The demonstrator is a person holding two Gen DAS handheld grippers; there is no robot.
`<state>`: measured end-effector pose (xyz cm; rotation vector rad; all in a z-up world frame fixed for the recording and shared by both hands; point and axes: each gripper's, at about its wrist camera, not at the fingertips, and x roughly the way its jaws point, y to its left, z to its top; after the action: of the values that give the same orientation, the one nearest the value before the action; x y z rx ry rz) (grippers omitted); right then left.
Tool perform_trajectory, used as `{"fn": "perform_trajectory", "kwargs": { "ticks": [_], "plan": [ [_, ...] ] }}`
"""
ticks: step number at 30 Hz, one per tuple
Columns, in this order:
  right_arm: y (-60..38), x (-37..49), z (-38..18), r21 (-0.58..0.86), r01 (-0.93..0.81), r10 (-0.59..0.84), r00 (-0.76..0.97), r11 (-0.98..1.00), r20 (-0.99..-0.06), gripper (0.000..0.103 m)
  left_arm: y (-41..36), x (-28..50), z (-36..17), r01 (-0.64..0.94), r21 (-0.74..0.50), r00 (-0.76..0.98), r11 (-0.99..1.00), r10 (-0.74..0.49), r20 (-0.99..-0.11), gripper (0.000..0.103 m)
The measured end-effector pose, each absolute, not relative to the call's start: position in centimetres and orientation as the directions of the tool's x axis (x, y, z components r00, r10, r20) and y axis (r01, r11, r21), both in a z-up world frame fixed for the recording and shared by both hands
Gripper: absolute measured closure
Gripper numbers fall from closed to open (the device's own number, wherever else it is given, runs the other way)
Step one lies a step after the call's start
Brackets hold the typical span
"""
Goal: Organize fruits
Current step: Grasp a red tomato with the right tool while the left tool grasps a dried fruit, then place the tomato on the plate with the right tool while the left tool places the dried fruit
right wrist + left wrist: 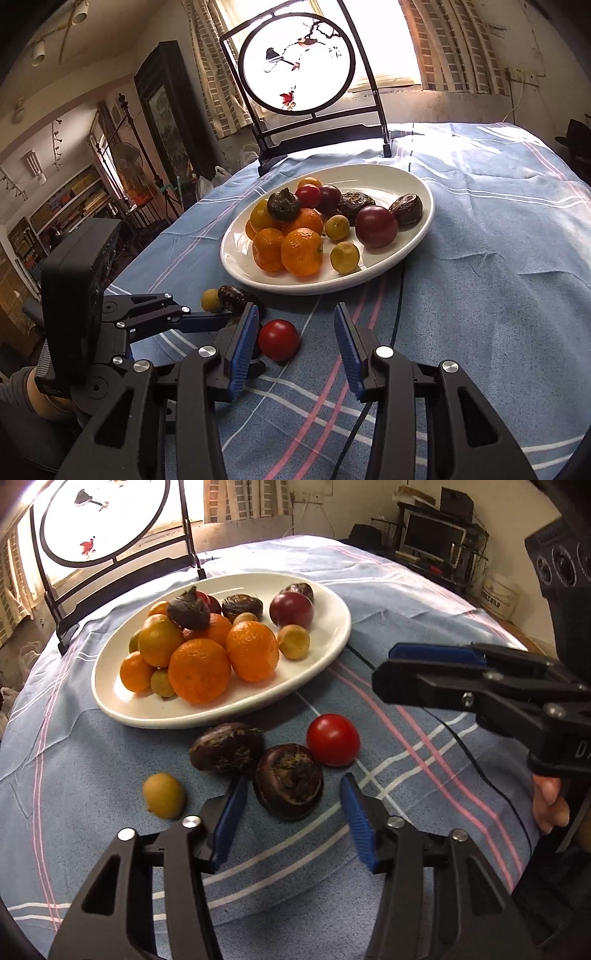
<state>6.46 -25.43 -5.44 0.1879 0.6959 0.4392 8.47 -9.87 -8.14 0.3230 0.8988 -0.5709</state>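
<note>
The left gripper (pixel 293 814) has its fingers apart around a dark water chestnut (pixel 289 781) on the desk, just before the plate (pixel 332 627); it looks hard, rounded, light; grip its sides; the right gripper (pixel 295 347) is apart, empty.

We see a white oval plate (pixel 334 635) on a light blue cloth (pixel 406 576) with white and pink stripes crossing in a plaid. On the plate: bright orange mandarins (pixel 199 670), small yellow-green fruits (pixel 293 641), dark purple-red plums (pixel 291 610), dark brown water chestnuts (pixel 242 606). Off the plate on the cloth: a shiny red tomato (pixel 333 739), two dark brown chestnuts (pixel 289 781), one yellow-green fruit (pixel 163 795). Both tools are black with blue fingers (pixel 356 814). The round screen (pixel 297 61) is white in a black frame, with a dark bird and a red leaf.
</note>
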Motion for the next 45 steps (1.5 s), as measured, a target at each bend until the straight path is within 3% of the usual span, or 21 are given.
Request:
{"fn": "perform_trajectory", "kwargs": {
  "ticks": [3,11,20,26,28,29,39,45],
  "plan": [
    [-25.6,6.5,-5.4,0.317,-0.324,0.452,0.683,0.891,-0.574,0.060,-9.9,8.1,-8.1,0.599,0.049,0.502,0.799,-0.327,-0.801,0.067],
    [-25.2,6.7,-5.6,0.306,-0.330,0.450,0.668,0.893,-0.593,0.060,-7.1,6.6,-6.5,0.564,-0.038,0.525,0.825,-0.394,-0.755,0.067],
    [-20.8,7.0,-6.6,0.131,-0.422,0.379,0.583,0.897,-0.718,0.060,-0.2,4.8,-3.5,0.470,-0.120,0.593,0.874,-0.414,-0.691,0.067],
    [-19.2,9.1,-7.8,0.106,-0.390,0.313,0.515,0.915,-0.798,0.060,1.4,4.9,-3.1,0.445,-0.141,0.609,0.884,-0.414,-0.676,0.067],
    [-19.0,9.2,-7.6,0.109,-0.388,0.314,0.519,0.915,-0.795,0.065,1.4,4.9,-3.3,0.447,-0.140,0.609,0.884,-0.415,-0.676,0.067],
    [-19.0,9.2,-7.6,0.116,-0.385,0.318,0.517,0.916,-0.794,0.074,1.3,4.9,-3.4,0.448,-0.140,0.608,0.883,-0.415,-0.677,0.067],
    [-22.2,6.9,-5.2,0.245,-0.339,0.411,0.609,0.908,-0.678,0.075,1.6,6.1,-3.5,0.448,-0.181,0.588,0.875,-0.441,-0.678,0.067],
    [-24.3,9.4,-0.8,0.222,-0.301,0.373,0.698,0.927,-0.611,0.074,0.0,10.8,-0.6,0.470,-0.202,0.594,0.859,-0.477,-0.648,0.067]
  ]
}}
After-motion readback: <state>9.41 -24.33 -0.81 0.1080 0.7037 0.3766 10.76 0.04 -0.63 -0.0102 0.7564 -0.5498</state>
